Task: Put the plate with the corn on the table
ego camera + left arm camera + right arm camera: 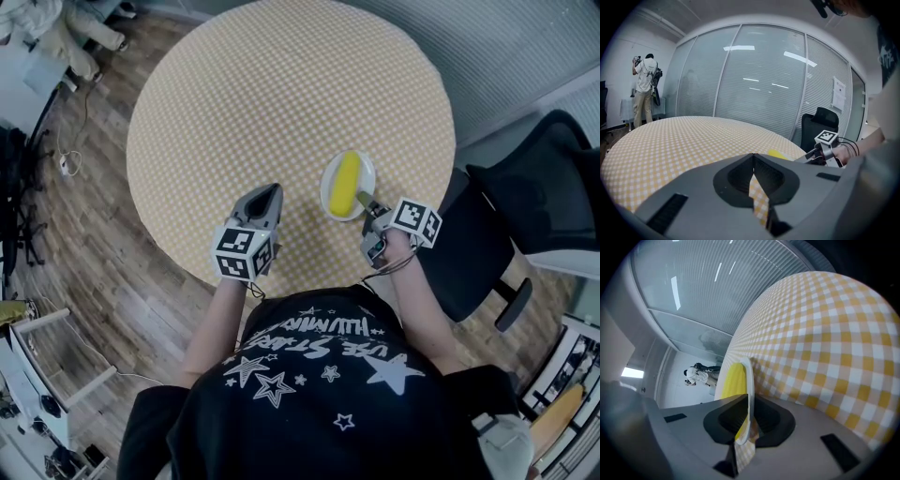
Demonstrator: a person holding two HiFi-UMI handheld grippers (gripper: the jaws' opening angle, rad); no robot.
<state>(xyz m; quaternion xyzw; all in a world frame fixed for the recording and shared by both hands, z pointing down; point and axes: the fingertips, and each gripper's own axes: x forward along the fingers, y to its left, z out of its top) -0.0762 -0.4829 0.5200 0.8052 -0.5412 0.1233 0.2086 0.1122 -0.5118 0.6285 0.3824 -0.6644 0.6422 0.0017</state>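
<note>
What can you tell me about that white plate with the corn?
The small round white plate looks like smooth ceramic or plastic, with a thin raised rim. One yellow corn cob lies lengthwise across it. The right hand-held gripper pinches its near rim between both jaws. It is level over the near right of the round yellow-checked table; whether it touches the cloth is unclear.

The left tool point(753, 160) hides most of the corn point(777, 153) — the chair point(551, 183) runs off the head view's right edge.
</note>
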